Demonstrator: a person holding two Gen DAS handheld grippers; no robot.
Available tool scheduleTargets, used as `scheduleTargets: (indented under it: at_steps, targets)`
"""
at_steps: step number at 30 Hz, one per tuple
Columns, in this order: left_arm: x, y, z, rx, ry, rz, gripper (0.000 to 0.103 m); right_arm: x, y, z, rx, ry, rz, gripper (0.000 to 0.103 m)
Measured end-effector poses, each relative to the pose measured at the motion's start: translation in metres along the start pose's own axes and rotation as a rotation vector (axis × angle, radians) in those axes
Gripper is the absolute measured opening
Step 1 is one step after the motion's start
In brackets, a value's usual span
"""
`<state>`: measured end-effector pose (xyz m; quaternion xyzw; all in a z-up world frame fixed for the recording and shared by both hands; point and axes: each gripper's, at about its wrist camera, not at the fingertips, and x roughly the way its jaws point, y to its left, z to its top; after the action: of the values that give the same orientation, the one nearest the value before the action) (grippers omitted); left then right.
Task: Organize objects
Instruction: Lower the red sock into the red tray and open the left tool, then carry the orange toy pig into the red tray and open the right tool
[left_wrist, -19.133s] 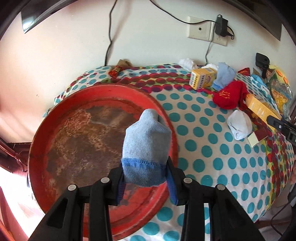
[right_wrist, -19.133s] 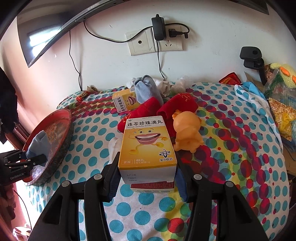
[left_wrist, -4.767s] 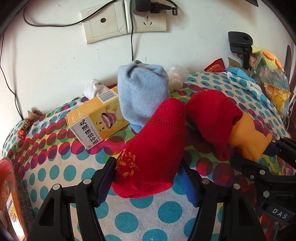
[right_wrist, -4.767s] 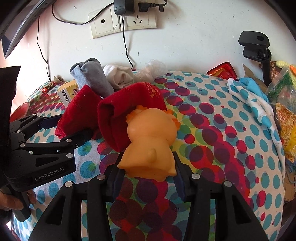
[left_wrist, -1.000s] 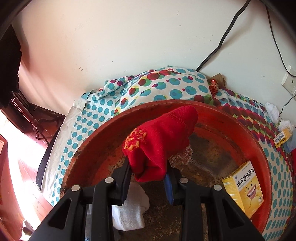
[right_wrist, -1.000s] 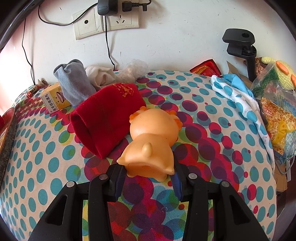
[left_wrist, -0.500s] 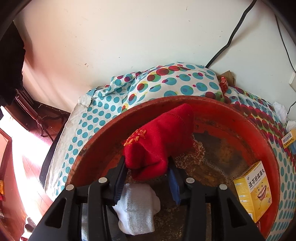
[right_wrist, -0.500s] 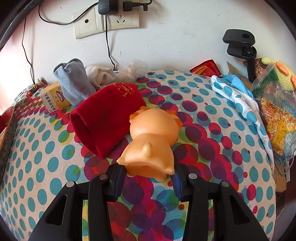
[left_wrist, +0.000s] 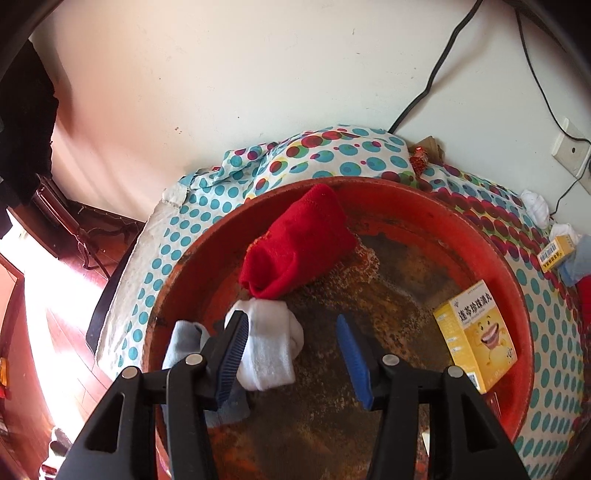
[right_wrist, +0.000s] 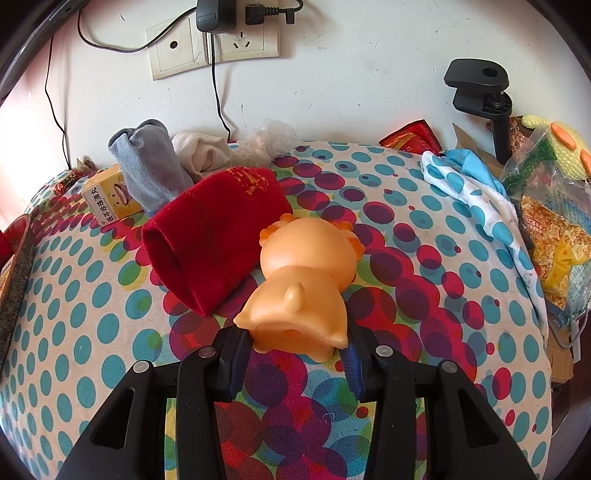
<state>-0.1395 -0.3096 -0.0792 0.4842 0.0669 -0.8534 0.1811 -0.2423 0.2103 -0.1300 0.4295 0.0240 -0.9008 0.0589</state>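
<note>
In the left wrist view a red sock lies inside the round red tray, against its far wall. My left gripper hangs above the tray floor with its jaws opening and nothing pressed between them. A white sock and a pale blue sock lie under its left finger. A yellow box leans at the tray's right side. In the right wrist view my right gripper is shut on the orange toy pig, which rests on the dotted cloth beside a second red sock.
Behind the second red sock sit a grey sock, a white sock and another yellow box. A blue-and-white cloth, snack bags and a black clamp crowd the right edge. Wall sockets with cables hang behind.
My left gripper's jaws have spread and let go of the red sock, which now lies in the tray; the gripper has drawn back. The right gripper and pig have not moved.
</note>
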Motion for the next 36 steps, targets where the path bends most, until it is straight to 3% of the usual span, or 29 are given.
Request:
scheduleTargets:
  at_steps: [10,22,36]
  targets:
    - [-0.033,-0.025,-0.044,0.042,0.017,-0.075,0.051,-0.015,-0.005,-0.005,0.026,-0.054,0.019,0.038]
    - [-0.060,-0.042,-0.063,0.073,0.003,-0.140,0.051,-0.054,0.008,-0.022,0.017,-0.082,0.051,0.038]
    - [-0.077,-0.014,-0.091,0.030,0.018,-0.159,0.051,-0.095,0.093,-0.025,-0.111,-0.129,0.180,0.038]
